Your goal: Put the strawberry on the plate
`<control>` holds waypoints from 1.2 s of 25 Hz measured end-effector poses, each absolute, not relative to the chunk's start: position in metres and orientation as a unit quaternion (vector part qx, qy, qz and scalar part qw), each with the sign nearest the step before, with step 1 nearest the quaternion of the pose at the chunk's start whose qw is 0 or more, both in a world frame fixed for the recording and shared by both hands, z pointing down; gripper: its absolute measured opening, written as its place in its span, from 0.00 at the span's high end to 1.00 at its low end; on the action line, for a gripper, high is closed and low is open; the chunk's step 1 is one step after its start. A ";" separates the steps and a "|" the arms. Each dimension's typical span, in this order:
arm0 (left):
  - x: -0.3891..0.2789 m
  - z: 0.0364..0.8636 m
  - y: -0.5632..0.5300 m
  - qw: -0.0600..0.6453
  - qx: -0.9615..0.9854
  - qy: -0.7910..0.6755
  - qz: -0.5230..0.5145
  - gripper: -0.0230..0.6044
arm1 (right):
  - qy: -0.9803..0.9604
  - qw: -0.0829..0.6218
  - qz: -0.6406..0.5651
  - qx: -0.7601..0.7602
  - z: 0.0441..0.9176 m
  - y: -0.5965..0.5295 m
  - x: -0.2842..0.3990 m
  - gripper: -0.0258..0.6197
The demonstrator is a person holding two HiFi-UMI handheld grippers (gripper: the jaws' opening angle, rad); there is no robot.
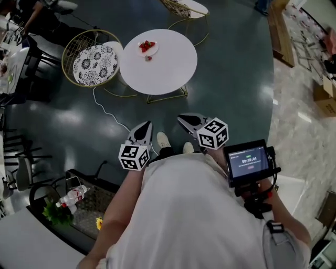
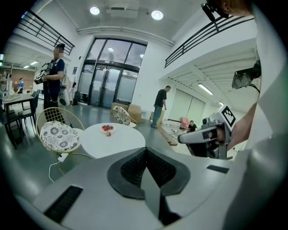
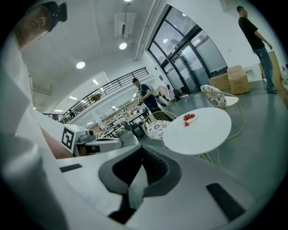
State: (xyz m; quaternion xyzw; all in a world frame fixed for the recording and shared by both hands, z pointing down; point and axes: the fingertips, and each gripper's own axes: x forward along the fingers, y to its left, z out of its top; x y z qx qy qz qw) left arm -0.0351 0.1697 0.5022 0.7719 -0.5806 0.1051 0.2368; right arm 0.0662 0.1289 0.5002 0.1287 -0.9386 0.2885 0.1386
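Note:
A round white table (image 1: 163, 65) stands on the dark floor a couple of steps ahead of me. A small white plate (image 1: 147, 47) with red strawberries on it sits near the table's far edge. One loose strawberry (image 1: 149, 58) lies on the tabletop just beside the plate. The plate (image 2: 107, 129) and loose strawberry (image 2: 108, 134) also show in the left gripper view, as do the plate (image 3: 190, 117) and berry (image 3: 186, 123) in the right gripper view. My left gripper (image 1: 147, 125) and right gripper (image 1: 181, 119) hang at waist height, far from the table, both shut and empty.
A gold wire chair with a patterned cushion (image 1: 94, 64) stands left of the table, and a white cable (image 1: 107, 113) trails from it across the floor. Another chair (image 1: 184, 8) is beyond. A counter with bottles (image 1: 71, 198) is at my near left. People stand in the hall.

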 end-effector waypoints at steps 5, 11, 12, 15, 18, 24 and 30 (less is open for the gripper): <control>-0.057 0.506 0.152 0.234 0.782 -0.568 0.106 0.95 | -0.936 0.140 0.286 0.150 0.503 0.111 0.047 0.95; -0.096 0.509 0.133 0.233 0.786 -0.563 0.103 0.95 | -0.937 0.144 0.276 0.159 0.503 0.087 0.009 0.95; -0.102 0.509 0.130 0.233 0.787 -0.562 0.102 0.95 | -0.937 0.145 0.274 0.161 0.501 0.083 0.003 0.95; -0.118 0.510 0.120 0.231 0.791 -0.557 0.099 0.95 | -0.937 0.144 0.268 0.171 0.497 0.073 -0.013 0.95; -0.131 0.510 0.116 0.228 0.798 -0.549 0.099 0.95 | -0.933 0.143 0.270 0.187 0.499 0.067 -0.021 0.95; -0.157 0.509 0.105 0.223 0.806 -0.540 0.101 0.95 | -0.927 0.137 0.274 0.217 0.500 0.055 -0.033 0.95; -0.171 0.515 0.097 0.223 0.810 -0.532 0.106 0.95 | -0.924 0.123 0.284 0.226 0.498 0.047 -0.047 0.95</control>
